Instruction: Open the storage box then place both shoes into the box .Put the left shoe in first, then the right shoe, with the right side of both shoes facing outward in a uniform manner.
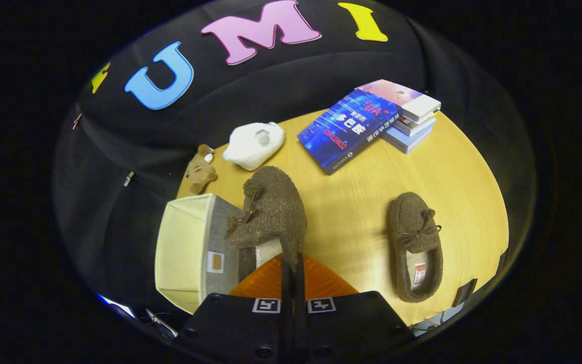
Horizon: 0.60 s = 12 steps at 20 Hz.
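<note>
Two brown fleece slippers are showing on the round wooden table (pixel 372 212): one slipper (pixel 271 212) is riding in the gripper (pixel 292 268), whose fingers are pressing together on the thin collar wall beside its heel opening, toe pointing away from the fingers; the second slipper (pixel 415 245) is lying flat near the table's right-hand edge, bow on top, opening toward the camera. One fabric storage box (pixel 190 247) is sitting open at the table's left edge, just beside the held slipper, its cream lining exposed and its grey outer wall facing the slipper. Handling judgement: both slippers are looking light, soft and floppy, likely to be sagging or twisting in a narrow pinch, so the heel collar is seeming the soundest hold. The box wall is looking soft too, and may be buckling if the toe is catching its rim. Other items: one white plush toy (pixel 253 144) and one small brown bear toy (pixel 200 169) are resting at the far-left edge beyond the box; one stack of books (pixel 372 124) is lying at the far-right edge. None is standing between slipper and box.
</note>
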{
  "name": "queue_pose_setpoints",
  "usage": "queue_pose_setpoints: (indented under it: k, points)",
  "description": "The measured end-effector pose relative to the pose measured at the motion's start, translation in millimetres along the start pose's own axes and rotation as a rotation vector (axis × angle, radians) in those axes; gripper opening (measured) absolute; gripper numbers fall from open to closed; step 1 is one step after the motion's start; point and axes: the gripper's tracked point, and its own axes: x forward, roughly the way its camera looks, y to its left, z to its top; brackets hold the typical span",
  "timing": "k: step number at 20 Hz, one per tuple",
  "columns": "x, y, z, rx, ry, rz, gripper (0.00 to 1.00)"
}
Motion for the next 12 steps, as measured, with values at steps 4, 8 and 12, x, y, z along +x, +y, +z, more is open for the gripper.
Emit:
queue_pose_setpoints:
  k: [4,8,12]
  points:
    - [-11.2,64.7,12.0,-0.013,-0.015,0.085,0.05]
    - [4.1,120.1,-4.4,0.002,0.001,0.123,0.05]
    - [37.2,157.1,-36.7,0.017,0.056,0.124,0.05]
